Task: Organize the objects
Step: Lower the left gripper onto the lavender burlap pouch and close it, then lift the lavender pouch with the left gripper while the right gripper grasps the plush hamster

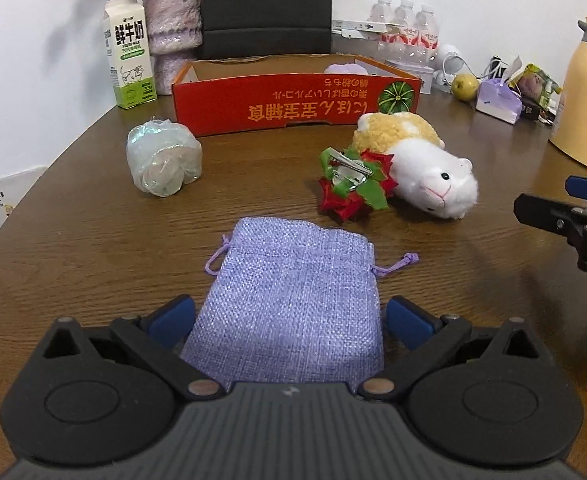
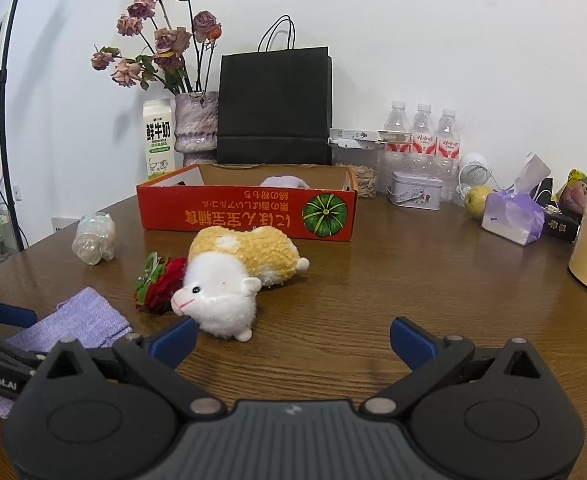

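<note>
A lilac drawstring pouch (image 1: 289, 300) lies flat on the brown table between the open fingers of my left gripper (image 1: 289, 320); its blue pads stand either side of it without closing. The pouch also shows in the right wrist view (image 2: 81, 320). Beyond it lie a red-and-green flower clip (image 1: 353, 184), a yellow-and-white plush hamster (image 1: 417, 160) and an iridescent plastic bundle (image 1: 163, 162). The red cardboard tray (image 1: 293, 108) stands behind with a lilac item (image 2: 283, 181) inside. My right gripper (image 2: 293, 340) is open and empty, just right of the hamster (image 2: 237, 276).
At the back stand a milk carton (image 1: 127, 56), a vase of dried roses (image 2: 195, 124), a black paper bag (image 2: 273, 108) and water bottles (image 2: 421, 140). To the right are a tin (image 2: 413, 196), an apple (image 2: 477, 200), a tissue pack (image 2: 513, 220) and a yellow kettle (image 1: 585, 96).
</note>
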{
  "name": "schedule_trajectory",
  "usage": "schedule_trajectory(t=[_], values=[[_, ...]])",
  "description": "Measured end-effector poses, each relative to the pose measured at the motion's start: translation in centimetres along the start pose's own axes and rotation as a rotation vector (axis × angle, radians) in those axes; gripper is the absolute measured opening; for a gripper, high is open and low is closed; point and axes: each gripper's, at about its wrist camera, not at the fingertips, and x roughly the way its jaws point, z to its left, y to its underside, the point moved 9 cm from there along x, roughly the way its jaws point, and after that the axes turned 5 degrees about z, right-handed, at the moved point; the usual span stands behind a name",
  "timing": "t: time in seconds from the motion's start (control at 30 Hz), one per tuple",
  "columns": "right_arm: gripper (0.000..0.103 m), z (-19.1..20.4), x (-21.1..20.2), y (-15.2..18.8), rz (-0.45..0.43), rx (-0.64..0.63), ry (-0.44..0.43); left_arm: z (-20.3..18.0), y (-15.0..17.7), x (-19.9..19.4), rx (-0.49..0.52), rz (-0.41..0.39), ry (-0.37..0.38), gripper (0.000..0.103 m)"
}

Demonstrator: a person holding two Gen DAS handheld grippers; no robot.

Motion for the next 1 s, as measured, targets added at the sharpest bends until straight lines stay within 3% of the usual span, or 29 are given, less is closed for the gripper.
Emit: schedule_trajectory(t=[0.07, 0.13, 0.33, 0.43, 0.87, 1.0], values=[[0.103, 0.0, 0.0, 0.0, -0.001, 0.001, 0.001, 0.2, -0.1, -0.3, -0.018, -0.025, -0.017, 0.088], [0.103, 0.0, 0.1, 0.0, 0.001, 0.001, 0.000, 0.5, -0.4, -0.5, -0.033, -0.052, -0.032, 0.065], [0.103, 0.0, 0.1, 0.0, 0.005, 0.000, 0.002, 1.5, -1.5, -0.1, -0.099, -0.084, -0.047, 0.019], [0.103, 0.0, 0.2, 0.0, 0.005, -0.001, 0.003, 1.7, -2.2, 0.4, -0.117, -0.087, -0.040, 0.013], [0.103, 0.3, 0.5, 0.1, 0.022, -0.013, 0.008, 3.2, -8.0, 0.2, -0.155, -0.259, -0.095, 0.013], [0.103, 0.3, 0.6, 0.2, 0.028, -0.020, 0.012, 3.5, -7.8, 1.1, -0.148, -0.266, -0.100, 0.013]])
